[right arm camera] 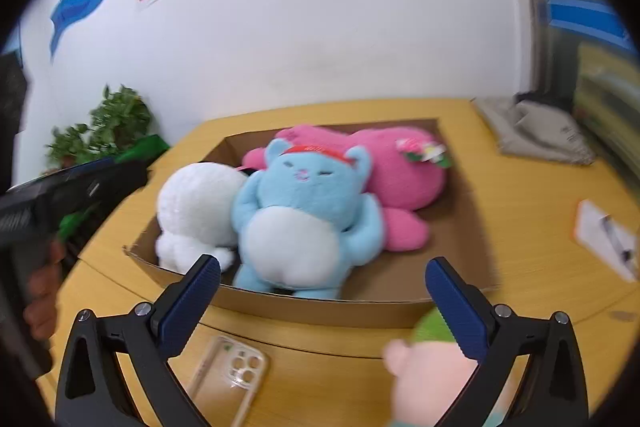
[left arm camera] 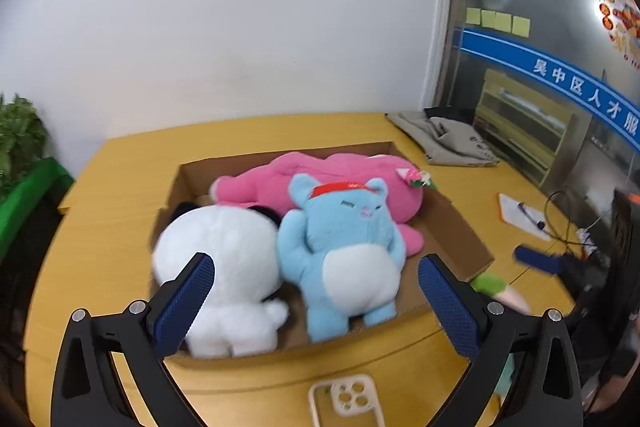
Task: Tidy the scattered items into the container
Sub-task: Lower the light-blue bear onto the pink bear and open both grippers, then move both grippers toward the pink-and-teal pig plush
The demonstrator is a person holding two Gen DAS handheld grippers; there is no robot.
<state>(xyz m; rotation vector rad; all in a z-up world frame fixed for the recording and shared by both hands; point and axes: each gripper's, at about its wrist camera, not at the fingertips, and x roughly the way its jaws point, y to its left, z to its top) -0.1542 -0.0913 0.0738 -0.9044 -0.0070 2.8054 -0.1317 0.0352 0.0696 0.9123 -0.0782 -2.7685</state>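
A shallow cardboard box on the yellow table holds a pink plush, a blue cat plush and a white panda plush. My left gripper is open above the box's near edge, empty. My right gripper is open, empty, in front of the box. A pink doll with a green cap lies on the table outside the box, by the right gripper's right finger. A clear phone case lies on the table near the front.
A grey folded cloth lies at the table's far right. A notepad with a pen and cables sit at the right. A potted plant stands left of the table. A white wall is behind.
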